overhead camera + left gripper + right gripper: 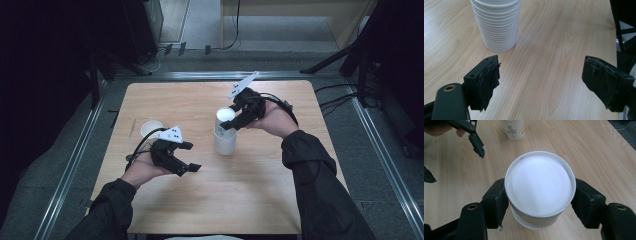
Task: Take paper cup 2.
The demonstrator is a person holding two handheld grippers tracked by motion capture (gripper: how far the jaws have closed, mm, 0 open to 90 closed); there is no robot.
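Note:
A stack of white ribbed paper cups (225, 144) stands upside down at the middle of the wooden table (270, 200). My right gripper (228, 121) is shut on the top cup (225, 115) and holds it slightly raised over the stack. In the right gripper view both pads press the sides of this cup (540, 182), and the rim of the cup below shows under it. My left gripper (192, 156) hovers open to the left of the stack, with nothing between its jaws. In the left gripper view the stack (496, 25) stands ahead of the open left gripper (541, 82).
An upright paper cup with a flower print (151, 128) stands on the table's left part, behind the left hand; it is also at the top of the right gripper view (514, 128). Dark stands and cables surround the table.

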